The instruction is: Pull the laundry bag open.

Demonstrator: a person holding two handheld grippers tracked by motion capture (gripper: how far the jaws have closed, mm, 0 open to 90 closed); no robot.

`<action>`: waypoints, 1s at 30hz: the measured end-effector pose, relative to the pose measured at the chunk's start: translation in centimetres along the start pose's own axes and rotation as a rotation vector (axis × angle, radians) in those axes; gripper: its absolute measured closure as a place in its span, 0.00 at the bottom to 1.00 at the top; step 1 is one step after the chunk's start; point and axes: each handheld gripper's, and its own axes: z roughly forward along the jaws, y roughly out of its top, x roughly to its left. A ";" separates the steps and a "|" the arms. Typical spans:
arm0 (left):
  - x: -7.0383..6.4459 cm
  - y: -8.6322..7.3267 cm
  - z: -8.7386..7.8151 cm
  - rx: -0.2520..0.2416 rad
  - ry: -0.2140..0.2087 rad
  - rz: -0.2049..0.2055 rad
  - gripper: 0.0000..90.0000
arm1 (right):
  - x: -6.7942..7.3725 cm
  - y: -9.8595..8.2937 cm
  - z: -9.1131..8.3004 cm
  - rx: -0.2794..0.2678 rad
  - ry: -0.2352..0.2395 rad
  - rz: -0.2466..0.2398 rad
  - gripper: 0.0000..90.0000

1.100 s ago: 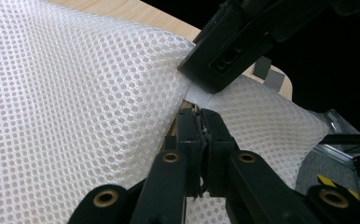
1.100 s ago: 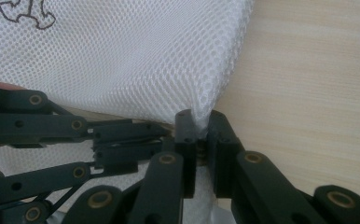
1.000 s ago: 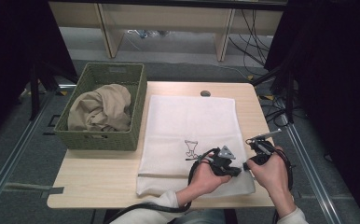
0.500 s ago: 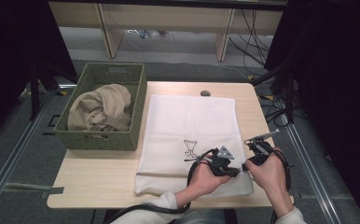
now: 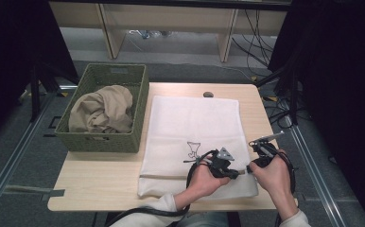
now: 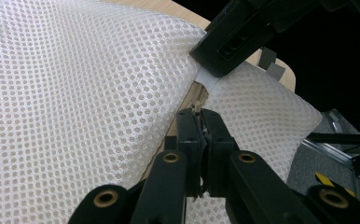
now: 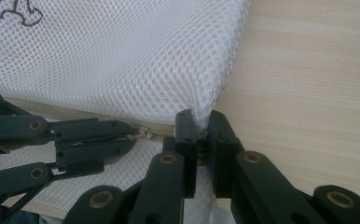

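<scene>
While both hands work at the table's near right corner, the scene reads so:
Left gripper [image 5: 232, 171]: held low over the bag, jaws pointing right, pinched together on the zipper pull [image 7: 143, 134].
Right gripper [image 5: 252, 166]: hand at the bag's right edge, jaws pointing left, clamped on the mesh beside the zipper end.
Mesh bag [image 5: 195, 127]: white, flat, right half of the table [image 5: 100, 175].
Basket [image 5: 106, 142]: far left corner, green, holding tan cloth [image 5: 102, 109], well apart from the hands.
</scene>
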 end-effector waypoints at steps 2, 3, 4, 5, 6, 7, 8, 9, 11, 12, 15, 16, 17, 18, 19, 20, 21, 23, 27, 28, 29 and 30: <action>-0.1 -0.1 0.0 -0.004 -0.003 -0.003 0.96 | 0.1 0.0 0.0 0.002 -0.002 0.005 0.94; -0.1 -0.1 -0.1 -0.003 -0.001 0.005 0.96 | 0.2 0.0 0.1 -0.001 -0.002 0.006 0.94; -0.2 -0.1 -0.1 0.000 0.006 0.003 0.96 | 0.2 0.1 0.1 0.004 -0.005 0.013 0.94; -0.1 -0.1 -0.2 0.009 0.011 0.017 0.96 | 0.2 0.0 0.2 0.006 -0.005 0.008 0.94; -0.2 -0.1 -0.2 0.003 0.008 0.011 0.96 | 0.2 0.1 0.2 0.006 0.002 0.018 0.94; -0.2 -0.2 -0.3 0.005 0.011 0.014 0.96 | 0.1 0.0 0.3 0.007 0.010 0.002 0.94; -0.2 -0.2 -0.2 0.001 0.004 0.006 0.96 | 0.2 0.0 0.3 0.001 0.004 0.011 0.94; -0.2 -0.2 -0.3 0.002 0.007 -0.002 0.96 | 0.3 0.0 0.3 0.003 0.001 0.014 0.94; -0.1 -0.3 -0.3 -0.004 0.007 -0.003 0.96 | 0.6 0.0 0.3 0.007 -0.003 0.041 0.94; -0.1 -0.3 -0.4 0.012 0.024 -0.004 0.96 | 0.7 0.0 0.3 0.005 -0.006 0.042 0.94; 0.2 -0.4 -0.8 0.013 0.019 -0.011 0.96 | 0.1 0.0 0.3 -0.013 -0.031 0.006 0.94; 0.2 -0.4 -0.9 0.011 0.023 -0.010 0.96 | 0.2 0.0 0.1 0.005 -0.017 0.042 0.94; 0.2 -0.5 -0.9 0.017 0.027 -0.008 0.96 | 0.2 0.0 0.2 0.003 -0.012 0.043 0.94; 0.2 -0.5 -0.9 0.013 0.024 -0.011 0.96 | 0.3 0.0 0.2 -0.002 -0.010 0.043 0.94; 0.2 -0.5 -1.0 0.017 0.026 -0.005 0.96 | 0.4 0.0 0.3 -0.008 -0.017 0.032 0.94; 0.3 -0.5 -1.1 0.020 0.026 0.000 0.96 | 0.2 0.0 0.3 -0.008 -0.016 -0.003 0.94; 0.3 -0.5 -1.2 0.019 0.026 -0.009 0.96 | 0.2 0.0 0.4 -0.010 -0.022 -0.008 0.94; 0.3 -0.6 -1.3 0.016 0.026 -0.007 0.96 | 0.2 0.0 0.4 -0.001 -0.012 0.006 0.94; 0.3 -0.7 -1.6 0.017 0.022 -0.001 0.96 | 0.4 0.0 0.4 0.011 -0.006 0.049 0.94; 0.3 -0.7 -1.7 0.018 0.031 -0.003 0.96 | 0.2 0.0 0.5 0.001 0.004 0.018 0.94; 0.2 -0.7 -1.8 0.015 0.023 -0.004 0.96 | 0.2 0.0 0.5 -0.005 0.009 0.012 0.94; 0.3 -0.7 -1.8 0.015 0.026 0.001 0.96 | 0.2 0.0 0.5 -0.004 0.009 0.018 0.94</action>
